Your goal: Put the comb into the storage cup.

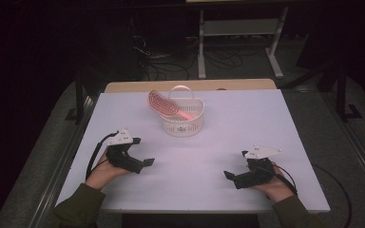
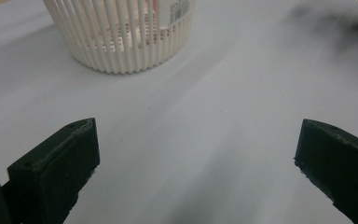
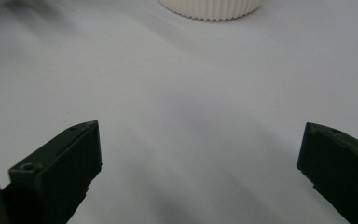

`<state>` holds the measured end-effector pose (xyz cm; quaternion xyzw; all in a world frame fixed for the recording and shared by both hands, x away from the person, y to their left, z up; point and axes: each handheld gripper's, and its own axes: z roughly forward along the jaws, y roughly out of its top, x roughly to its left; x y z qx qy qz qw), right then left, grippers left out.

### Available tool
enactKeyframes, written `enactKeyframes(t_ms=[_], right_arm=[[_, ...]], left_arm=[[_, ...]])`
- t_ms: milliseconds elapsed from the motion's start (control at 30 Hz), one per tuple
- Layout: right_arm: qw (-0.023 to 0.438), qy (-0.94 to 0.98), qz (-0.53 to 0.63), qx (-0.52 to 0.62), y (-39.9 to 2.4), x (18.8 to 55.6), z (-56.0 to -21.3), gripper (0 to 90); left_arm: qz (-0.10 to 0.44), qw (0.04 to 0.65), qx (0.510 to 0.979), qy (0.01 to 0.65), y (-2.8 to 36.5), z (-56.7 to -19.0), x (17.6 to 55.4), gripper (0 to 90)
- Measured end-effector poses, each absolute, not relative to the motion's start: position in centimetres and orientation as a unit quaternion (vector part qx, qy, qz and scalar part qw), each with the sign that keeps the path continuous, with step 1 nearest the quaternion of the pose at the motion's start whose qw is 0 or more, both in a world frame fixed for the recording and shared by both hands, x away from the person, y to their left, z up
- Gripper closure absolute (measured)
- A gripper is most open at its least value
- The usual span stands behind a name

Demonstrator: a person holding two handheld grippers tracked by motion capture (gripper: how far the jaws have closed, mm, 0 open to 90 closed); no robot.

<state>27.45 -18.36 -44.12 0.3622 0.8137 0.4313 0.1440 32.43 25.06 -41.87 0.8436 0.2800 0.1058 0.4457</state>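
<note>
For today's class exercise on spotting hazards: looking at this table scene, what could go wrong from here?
1. The pink brush sticks out over the rim of the white basket at a slant; a bump might tip it out.
2. The basket looks light, so the left tongs, open and nearest it, could push it along the table.

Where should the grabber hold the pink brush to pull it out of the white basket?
Probably the round pink head of the pink brush. It sticks out above the white basket's left rim, leaning up and outward, while the handle lies down inside. Come from the left and above with the open left gripper, jaws across the flat head.
</note>
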Motion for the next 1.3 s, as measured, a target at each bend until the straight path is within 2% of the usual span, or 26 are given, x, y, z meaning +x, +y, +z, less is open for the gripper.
enactKeyframes(t_ms=[500,1300], right_arm=[[0.142,0.816,0.428,0.361,-18.3,27.4,-44.2,0.0],[0.144,0.819,0.423,0.359,-18.2,27.5,-44.4,0.0]], left_arm=[[0.095,0.433,0.851,0.282,26.0,-43.4,30.4,0.0],[0.089,0.416,0.861,0.279,25.8,-44.2,30.3,0.0]])
